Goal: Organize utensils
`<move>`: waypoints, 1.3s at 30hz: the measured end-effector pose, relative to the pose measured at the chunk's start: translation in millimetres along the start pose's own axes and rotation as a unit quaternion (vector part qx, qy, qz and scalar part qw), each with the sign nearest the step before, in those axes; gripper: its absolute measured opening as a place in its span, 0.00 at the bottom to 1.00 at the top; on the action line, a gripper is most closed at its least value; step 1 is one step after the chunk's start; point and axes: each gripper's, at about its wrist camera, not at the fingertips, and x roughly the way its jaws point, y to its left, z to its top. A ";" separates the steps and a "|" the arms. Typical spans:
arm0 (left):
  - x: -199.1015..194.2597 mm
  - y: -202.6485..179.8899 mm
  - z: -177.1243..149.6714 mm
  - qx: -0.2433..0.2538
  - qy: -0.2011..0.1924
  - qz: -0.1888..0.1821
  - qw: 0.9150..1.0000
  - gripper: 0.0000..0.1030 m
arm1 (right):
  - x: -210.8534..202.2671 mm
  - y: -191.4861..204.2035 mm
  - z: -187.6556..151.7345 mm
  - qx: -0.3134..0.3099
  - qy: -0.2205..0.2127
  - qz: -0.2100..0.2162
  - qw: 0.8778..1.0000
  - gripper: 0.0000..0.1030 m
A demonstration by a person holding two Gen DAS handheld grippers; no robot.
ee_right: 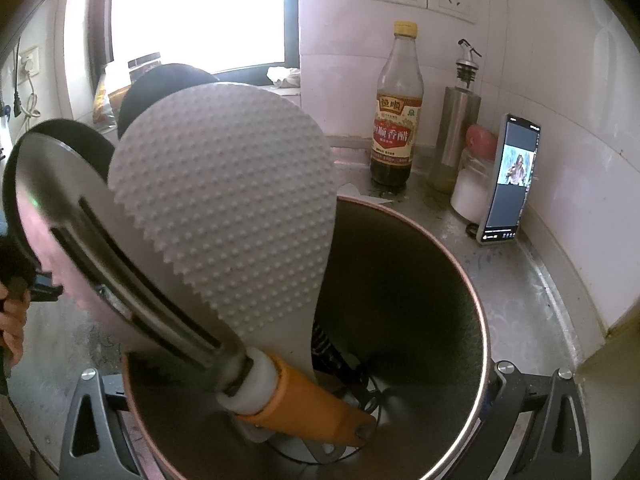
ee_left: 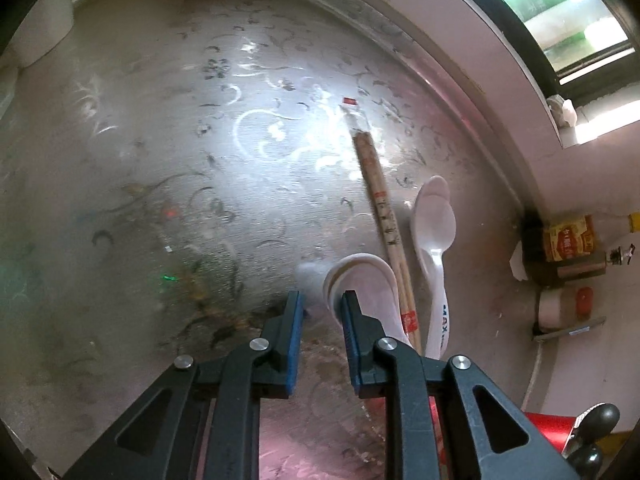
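Holder: your right gripper (ee_right: 316, 440) has the metal utensil holder (ee_right: 440, 320) between its fingers, one finger showing on each side of the rim at the bottom of the right wrist view. Whether the pads actually press on the wall is hidden below the frame, so you cannot tell if they clamp it.

Already sorted: the dimpled rice paddle (ee_right: 224, 208), the slotted spatula (ee_right: 76, 216) with its orange handle, and a dark whisk-like tool low inside the holder all stand in it, heads up. That part looks done.

Left to sort: on the tabletop (ee_left: 160, 160) lie a pair of chopsticks (ee_left: 384, 216), a plastic spoon (ee_left: 434, 236) just beside the chopsticks on the window side, and stacked white soup spoons (ee_left: 368, 276) touching the chopsticks on the other side.

Left fingers: your left gripper (ee_left: 320, 300) is low over the tabletop with its fingers only narrowly parted and nothing pinched. The finger nearer the chopsticks sits over the bowl of the soup spoons; the other is off the spoons, over bare tabletop.

Progress: roughly half, by my reading. The big tools are in, and the small ones by the chopsticks are not.

Next: likely take the soup spoons. The fingers would need to straddle them properly first.

Risk: the stacked spoons are smooth and may slide apart or nudge the chopsticks.
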 end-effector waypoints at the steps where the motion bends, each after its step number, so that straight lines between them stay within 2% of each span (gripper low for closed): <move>1: -0.6 2.0 -0.8 -0.002 0.000 -0.002 1.000 0.20 | 0.4 0.0 0.1 0.000 0.001 0.000 1.000 1.00; 8: -13.6 10.7 -2.0 -0.010 -0.003 -0.036 0.999 0.20 | -0.2 2.1 -0.8 -0.001 0.003 0.000 1.000 1.00; 14: -10.2 -3.3 3.1 -0.008 -0.002 -0.025 1.000 0.19 | -3.3 4.8 -1.0 -0.003 0.005 0.000 1.000 1.00; 17: -7.8 -6.6 1.4 -0.005 0.000 -0.018 1.000 0.10 | -5.2 6.1 -0.2 -0.004 0.006 -0.001 1.000 1.00; 23: -5.7 -7.9 -1.5 -0.003 -0.010 -0.028 1.000 0.06 | -7.7 4.3 2.2 0.002 0.007 -0.006 1.000 1.00; 31: -28.8 -3.1 -6.2 0.006 -0.025 -0.063 0.998 0.06 | -10.1 6.6 4.0 0.003 0.009 -0.006 1.000 1.00; 39: -40.6 9.5 -14.5 0.004 -0.009 -0.088 0.996 0.07 | -9.9 11.4 2.9 -0.001 0.013 -0.002 1.000 1.00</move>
